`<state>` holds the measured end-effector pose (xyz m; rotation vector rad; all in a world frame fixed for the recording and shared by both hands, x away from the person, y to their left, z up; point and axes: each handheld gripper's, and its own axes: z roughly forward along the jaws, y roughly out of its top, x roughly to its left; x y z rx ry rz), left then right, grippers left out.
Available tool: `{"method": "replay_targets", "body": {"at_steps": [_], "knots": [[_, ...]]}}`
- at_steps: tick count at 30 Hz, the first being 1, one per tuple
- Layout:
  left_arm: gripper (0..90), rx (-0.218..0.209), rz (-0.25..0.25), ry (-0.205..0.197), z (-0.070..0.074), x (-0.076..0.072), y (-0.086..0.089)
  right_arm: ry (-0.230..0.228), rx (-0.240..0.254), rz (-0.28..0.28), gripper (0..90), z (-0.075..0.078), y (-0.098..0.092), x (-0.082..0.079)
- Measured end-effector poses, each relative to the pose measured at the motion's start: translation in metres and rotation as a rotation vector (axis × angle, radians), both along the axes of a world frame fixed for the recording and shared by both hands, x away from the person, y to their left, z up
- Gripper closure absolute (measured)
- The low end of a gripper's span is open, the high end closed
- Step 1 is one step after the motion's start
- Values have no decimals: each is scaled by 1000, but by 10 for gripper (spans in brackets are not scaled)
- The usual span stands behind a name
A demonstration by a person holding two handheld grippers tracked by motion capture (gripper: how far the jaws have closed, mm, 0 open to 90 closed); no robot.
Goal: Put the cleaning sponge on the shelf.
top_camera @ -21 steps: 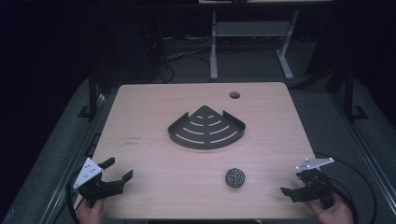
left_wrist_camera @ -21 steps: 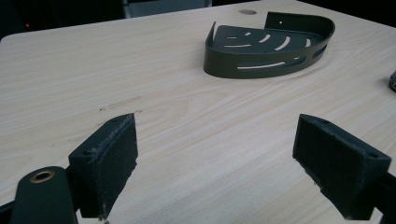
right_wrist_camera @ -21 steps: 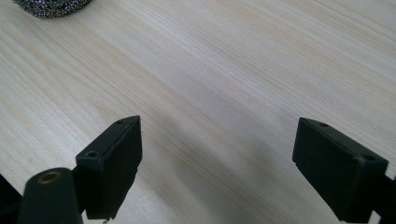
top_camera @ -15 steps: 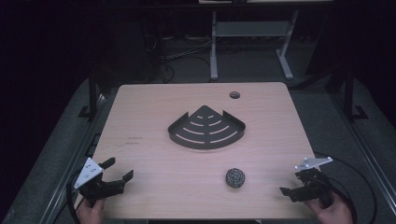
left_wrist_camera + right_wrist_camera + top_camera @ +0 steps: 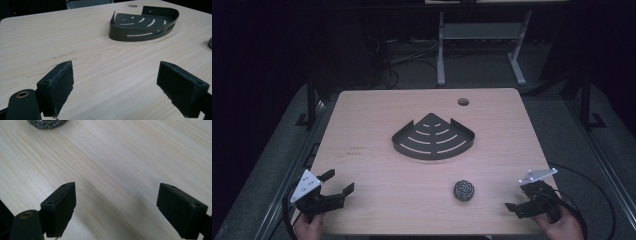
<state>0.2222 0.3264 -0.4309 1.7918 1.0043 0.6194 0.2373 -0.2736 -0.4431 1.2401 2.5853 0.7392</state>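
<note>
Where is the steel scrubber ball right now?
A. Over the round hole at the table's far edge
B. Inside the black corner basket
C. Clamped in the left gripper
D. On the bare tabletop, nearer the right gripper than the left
D: the scrubber ball lies on bare wood in front of the corner basket, closer to the open right gripper than to the open left gripper.

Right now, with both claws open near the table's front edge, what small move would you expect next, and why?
Probably the right claw easing toward the round steel-wool scrubber. Its jaws stand wide apart with nothing between them, and the scrubber lies close by on the pale wooden table, apart from the dark quarter-round slotted metal shelf basket. The left claw, also open, sits farther away.
</note>
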Motion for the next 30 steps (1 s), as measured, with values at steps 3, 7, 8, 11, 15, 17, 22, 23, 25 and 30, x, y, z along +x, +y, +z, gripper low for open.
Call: {"method": "replay_targets", "body": {"at_steps": [3,7,8,11,15,17,22,23,25,30], "knots": [[132,-2,-2,-4,0,0,0,0,-6,21,154,1,6,0],[132,7,-5,-3,0,-1,-1,2,-18,40,155,0,10,0],[132,9,-5,-4,0,-1,-1,4,-21,44,154,0,11,0],[132,8,-6,-5,0,-1,-1,2,-16,53,154,1,14,0],[132,7,-5,-3,0,-1,-1,-2,-20,67,154,2,18,-1],[132,6,-5,-3,0,-1,-1,2,-21,72,154,2,20,-1],[132,7,-5,-3,0,-1,-1,-2,-25,87,154,3,24,-1],[132,7,-5,-2,0,-1,-1,-3,-28,88,154,3,24,-1],[132,6,-6,-1,0,-1,-1,-8,-29,95,154,4,26,-1],[132,7,-7,-1,0,0,-2,-5,-31,104,154,4,28,-1]]}}
